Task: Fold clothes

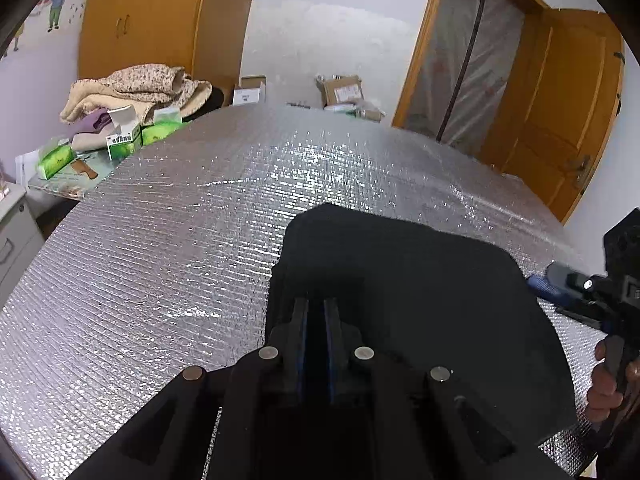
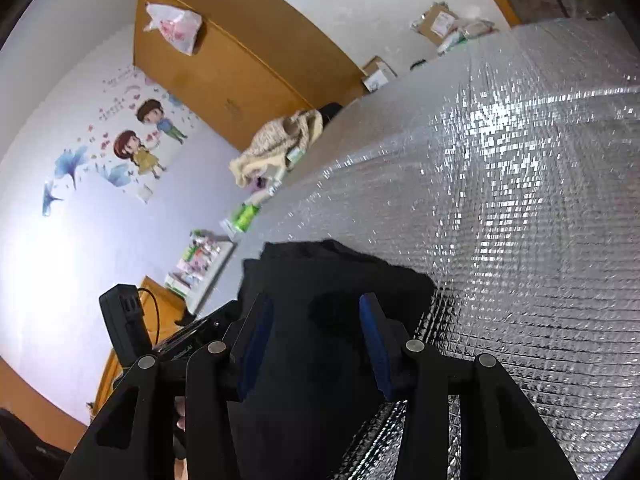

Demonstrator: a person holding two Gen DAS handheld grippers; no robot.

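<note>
A black garment (image 1: pixel 404 280) lies folded on the silver foil-covered table (image 1: pixel 180 240). My left gripper (image 1: pixel 316 304) sits at the garment's near left part, its jaws nearly together with black cloth between the blue pads. In the right wrist view the same garment (image 2: pixel 332 280) lies under my right gripper (image 2: pixel 316 308), which is open with its blue pads wide apart over the cloth. The right gripper also shows at the right edge of the left wrist view (image 1: pixel 560 280), beside the garment.
A pile of beige and purple clothes (image 1: pixel 136 92) and green boxes (image 1: pixel 124 144) sit at the table's far left corner. Cardboard boxes (image 1: pixel 344 92) stand behind the far edge. A wooden wardrobe (image 1: pixel 152 20) and door (image 1: pixel 560 112) line the walls.
</note>
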